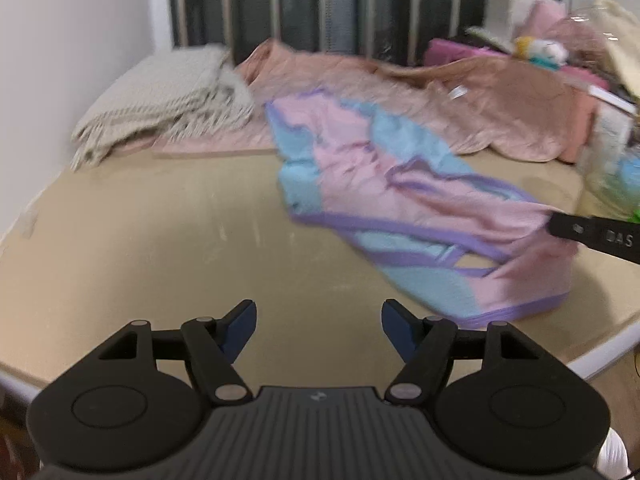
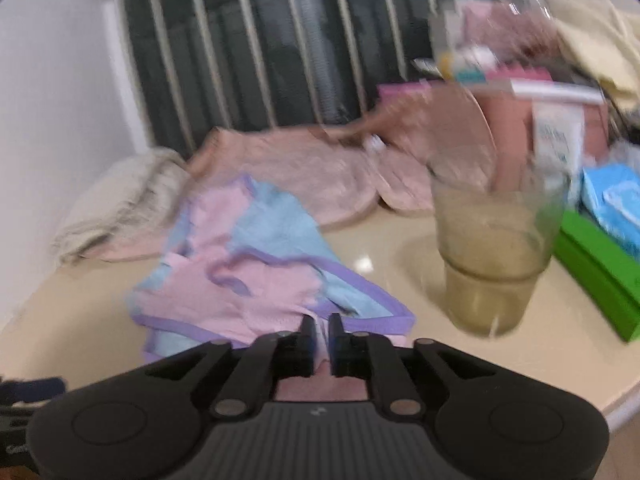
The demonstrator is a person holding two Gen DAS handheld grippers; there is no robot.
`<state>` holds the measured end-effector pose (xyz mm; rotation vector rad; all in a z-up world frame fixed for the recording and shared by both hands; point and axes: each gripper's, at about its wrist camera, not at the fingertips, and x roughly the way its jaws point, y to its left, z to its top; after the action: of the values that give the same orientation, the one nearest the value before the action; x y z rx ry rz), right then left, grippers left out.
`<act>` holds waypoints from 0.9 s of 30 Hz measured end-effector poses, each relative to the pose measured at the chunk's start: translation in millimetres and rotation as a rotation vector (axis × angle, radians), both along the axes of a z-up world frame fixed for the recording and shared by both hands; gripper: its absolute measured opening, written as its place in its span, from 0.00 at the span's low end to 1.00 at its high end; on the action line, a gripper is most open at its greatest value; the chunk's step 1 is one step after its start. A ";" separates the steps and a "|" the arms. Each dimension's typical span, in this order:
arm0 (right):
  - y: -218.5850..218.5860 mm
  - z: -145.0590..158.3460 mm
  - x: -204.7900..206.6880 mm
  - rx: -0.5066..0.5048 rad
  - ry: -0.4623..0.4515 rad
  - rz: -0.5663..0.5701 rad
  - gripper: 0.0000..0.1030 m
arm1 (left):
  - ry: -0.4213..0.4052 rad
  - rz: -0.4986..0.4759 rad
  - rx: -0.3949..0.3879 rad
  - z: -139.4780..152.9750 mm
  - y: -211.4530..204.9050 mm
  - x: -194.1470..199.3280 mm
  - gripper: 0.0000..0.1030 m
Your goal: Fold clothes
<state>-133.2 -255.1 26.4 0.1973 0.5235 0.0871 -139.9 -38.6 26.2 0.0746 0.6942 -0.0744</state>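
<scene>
A pink and blue garment with purple trim (image 1: 384, 184) lies crumpled on the beige table (image 1: 160, 248). It also shows in the right wrist view (image 2: 248, 264). My left gripper (image 1: 318, 320) is open and empty, above bare table to the left of the garment's near edge. My right gripper (image 2: 322, 326) is shut on the garment's pink near edge; its finger shows at the right edge of the left wrist view (image 1: 592, 236), pinching the cloth. Both views are blurred.
A salmon-pink cloth (image 1: 420, 92) and a beige fringed throw (image 1: 168, 100) lie at the back. A glass cup (image 2: 492, 256) stands right of the garment, with a green box (image 2: 600, 276) and clutter behind it. The table's rounded rim (image 2: 624, 396) is near.
</scene>
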 end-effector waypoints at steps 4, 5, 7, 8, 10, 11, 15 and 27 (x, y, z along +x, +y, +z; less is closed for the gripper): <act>10.0 -1.3 10.9 -0.031 0.035 0.055 0.28 | -0.050 -0.095 0.027 1.1 -16.7 -8.1 0.69; 11.3 -4.6 20.4 -0.043 0.061 0.059 0.27 | -0.058 -0.121 0.037 -0.3 -21.7 -10.2 0.69; 12.2 -10.0 39.2 -0.053 0.114 0.076 0.02 | -0.074 -0.172 0.057 -3.1 -31.8 -14.3 0.69; 10.5 -6.0 43.2 -0.032 0.122 0.078 0.01 | -0.083 -0.196 0.068 -4.6 -36.7 -16.7 0.69; 5.3 13.4 40.6 0.050 0.091 0.102 0.01 | -0.107 -0.230 0.096 -8.0 -48.1 -19.8 0.70; 3.9 26.5 36.8 0.100 0.066 0.135 0.01 | -0.118 -0.237 0.104 -9.3 -52.4 -21.0 0.71; 13.2 69.1 28.3 0.152 -0.009 0.218 0.01 | -0.182 -0.274 0.147 -14.4 -73.2 -23.7 0.71; 35.2 55.4 27.7 -0.162 -0.085 0.173 0.44 | -0.129 -0.095 -0.114 3.4 -12.4 23.5 0.04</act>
<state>-105.5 -219.9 81.8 -0.0104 0.4602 0.2193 -116.4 -51.0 29.5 0.0025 0.5558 -0.1986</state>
